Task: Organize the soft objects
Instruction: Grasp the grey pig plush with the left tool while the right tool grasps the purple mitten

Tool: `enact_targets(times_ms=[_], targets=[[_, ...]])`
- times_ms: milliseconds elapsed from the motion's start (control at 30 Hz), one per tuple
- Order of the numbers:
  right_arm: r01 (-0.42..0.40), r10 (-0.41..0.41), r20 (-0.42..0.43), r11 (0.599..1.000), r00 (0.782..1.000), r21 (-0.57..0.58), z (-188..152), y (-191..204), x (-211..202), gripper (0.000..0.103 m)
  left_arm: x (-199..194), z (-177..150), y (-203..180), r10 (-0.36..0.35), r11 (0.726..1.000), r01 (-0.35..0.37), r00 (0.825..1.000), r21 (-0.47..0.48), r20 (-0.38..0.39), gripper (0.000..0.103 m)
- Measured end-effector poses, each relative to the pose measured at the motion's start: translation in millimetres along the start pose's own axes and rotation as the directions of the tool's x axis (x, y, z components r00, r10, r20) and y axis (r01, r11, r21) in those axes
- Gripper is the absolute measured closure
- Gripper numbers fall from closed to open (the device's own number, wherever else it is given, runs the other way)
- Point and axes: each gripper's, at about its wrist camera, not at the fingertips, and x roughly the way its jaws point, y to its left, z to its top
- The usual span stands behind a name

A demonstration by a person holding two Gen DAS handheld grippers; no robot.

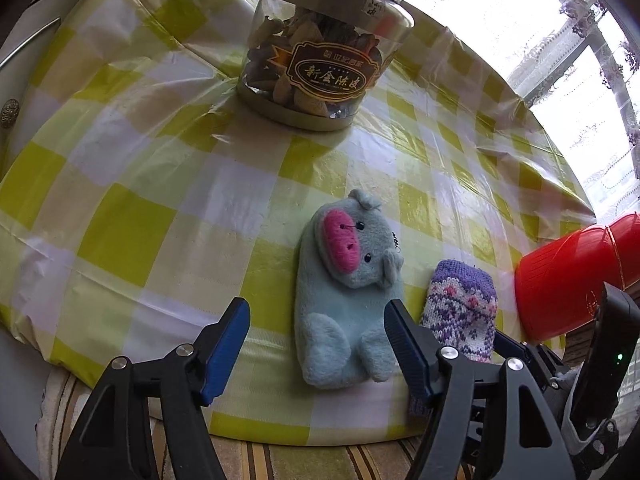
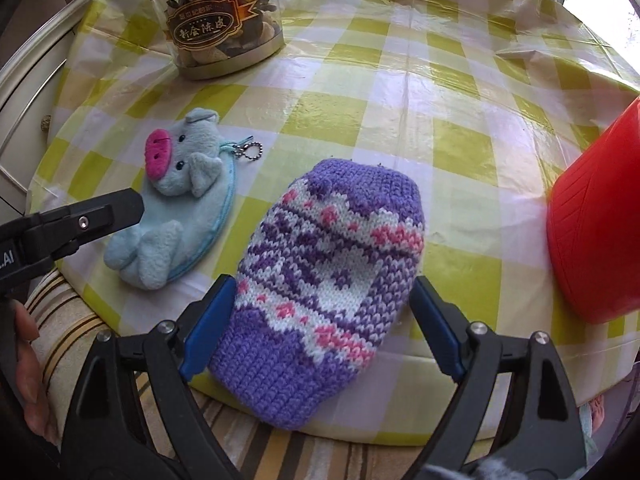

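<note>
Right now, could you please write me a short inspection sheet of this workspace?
Surface: table under a yellow-and-white checked plastic cloth, creased.
Job's things: blue plush pig pouch and purple knitted mitten, side by side near the front edge.
Clutter: lidded clear jar at the back; red plastic container at right.
Grippers: left gripper open before the pig; right gripper open, straddling the mitten.
Cables: nothing seen.
Surroundings: bright window; white cabinet at left.

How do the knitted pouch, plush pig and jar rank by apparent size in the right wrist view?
1. Knitted pouch, though it lies nearest the camera.
2. Plush pig.
3. Jar, farthest away and cropped at the top, so its true size is unsure.
</note>
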Motion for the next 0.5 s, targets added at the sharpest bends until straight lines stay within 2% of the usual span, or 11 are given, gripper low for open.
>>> enact_targets(times_ms=[167,267,333,367,433,500], targets=[[0.023,-0.025,0.019,0.998,1.0,0.065,2.1,-32.4,0.0,0.015,12.8,-2.2,-21.2,0.0,0.997,0.002,0.999,0.072,-0.033,0.033],[0.019,-0.022,0.04,0.997,0.999,0.071,2.0,-39.0,-2.3,0.024,23.1,-4.3,-33.1,0.028,0.993,-0.021,0.998,0.115,-0.058,0.032],[0.011,-0.014,0.053,0.998,0.999,0.062,1.9,-38.3,-3.5,0.032,28.0,-6.4,-43.4,0.056,0.987,-0.046,0.996,0.157,-0.063,0.021],[0.005,-0.008,0.059,0.998,0.998,0.057,1.7,-37.1,-4.0,0.034,30.7,-7.8,-49.3,0.075,0.981,-0.062,0.995,0.183,-0.067,0.019],[-0.015,0.011,0.071,0.999,0.997,0.052,1.5,-36.2,-5.4,0.046,35.7,-10.6,-58.2,0.127,0.967,-0.111,0.99,0.228,-0.055,0.018],[-0.032,0.027,0.08,0.998,0.996,0.057,0.7,-37.3,-6.5,0.05,37.7,-13.5,-62.1,0.157,0.957,-0.143,0.987,0.253,-0.037,0.019]])
